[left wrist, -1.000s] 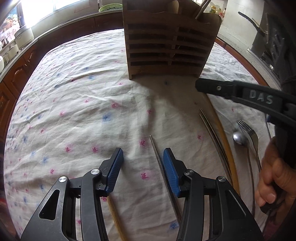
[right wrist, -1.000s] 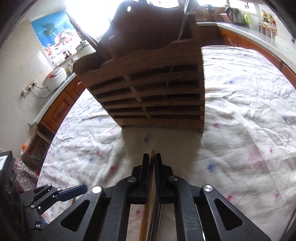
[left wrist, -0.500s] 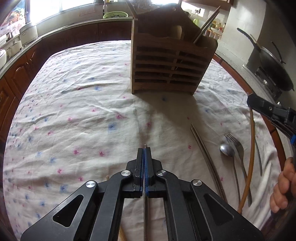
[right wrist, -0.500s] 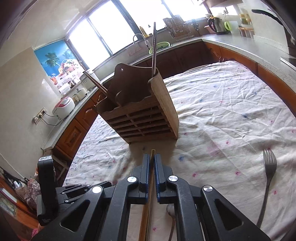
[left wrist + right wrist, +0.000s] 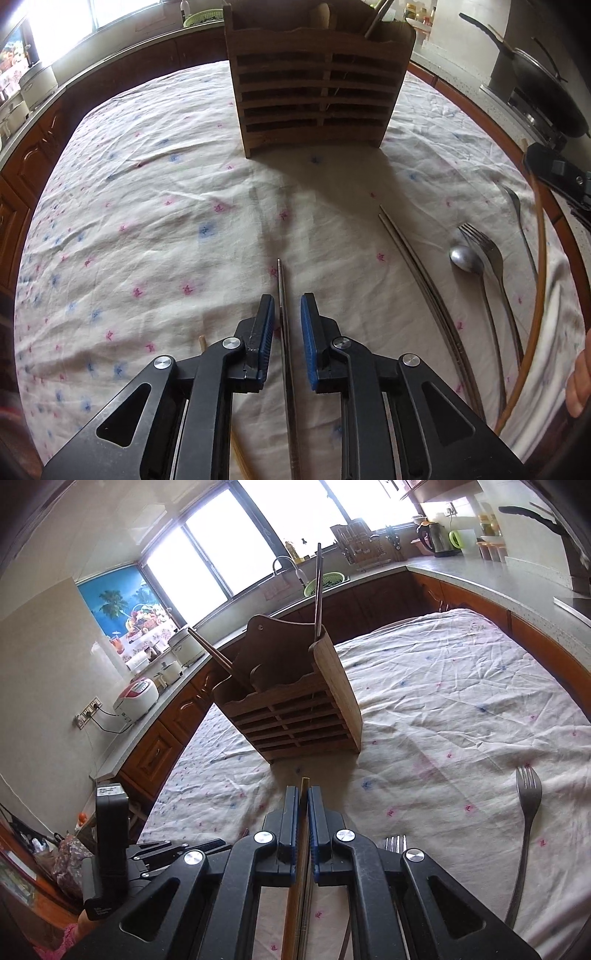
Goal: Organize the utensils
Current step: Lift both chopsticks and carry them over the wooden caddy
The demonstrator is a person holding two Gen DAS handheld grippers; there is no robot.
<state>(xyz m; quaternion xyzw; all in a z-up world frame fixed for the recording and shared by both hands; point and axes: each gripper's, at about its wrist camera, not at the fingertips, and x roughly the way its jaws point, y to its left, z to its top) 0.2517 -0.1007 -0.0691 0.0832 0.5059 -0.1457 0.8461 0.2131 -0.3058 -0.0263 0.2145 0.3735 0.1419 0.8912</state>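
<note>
Midway: right gripper [image 5: 303, 805] clamped on wooden chopstick [image 5: 295, 893]; left gripper [image 5: 287, 317] open astride metal chopstick [image 5: 284, 314]; forks [image 5: 487, 251], spoon [image 5: 466, 259] outside holder [image 5: 317, 81].

- The table [image 5: 155, 206] wears a creased cream cloth with small pink and blue flowers.
- A slatted wooden utensil holder [image 5: 317, 92] stands near the far edge.
- A metal chopstick [image 5: 286, 350] lies at the middle of the near edge.
- A metal chopstick pair [image 5: 417, 273] lies toward the right edge.
- Beside them, a spoon [image 5: 466, 259] and fork [image 5: 487, 251] touch.
- Another fork [image 5: 517, 210] lies nearer the right edge.
</note>
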